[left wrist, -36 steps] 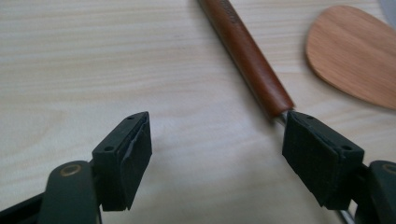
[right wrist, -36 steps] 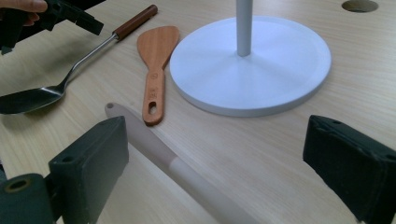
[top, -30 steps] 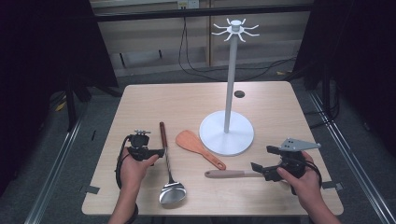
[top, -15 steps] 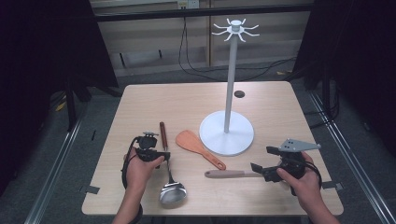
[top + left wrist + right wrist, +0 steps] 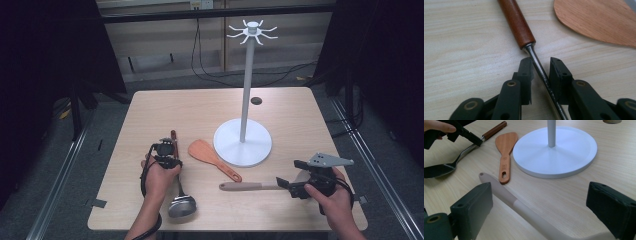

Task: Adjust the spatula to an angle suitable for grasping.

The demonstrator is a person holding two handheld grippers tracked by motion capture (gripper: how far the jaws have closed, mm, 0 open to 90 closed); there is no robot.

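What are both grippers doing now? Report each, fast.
Left gripper: open, jaws straddling the ladle's metal shaft, not yet clamped.
Right gripper: open wide around the beige spatula handle.

A reddish-brown handle (image 5: 516, 23) is meeting a silver shaft (image 5: 541, 71); the spatula (image 5: 506, 150) is showing orange wood, the stand (image 5: 243, 141) white, the table (image 5: 200, 107) pale woodgrain.

Light wooden table (image 5: 165, 107) stood on grey floor (image 5: 70, 165). Metal rails (image 5: 55, 192) ran along both sides. Black curtains (image 5: 45, 45) flanked a pale panelled wall (image 5: 165, 42); black cables (image 5: 210, 75) trailed behind.
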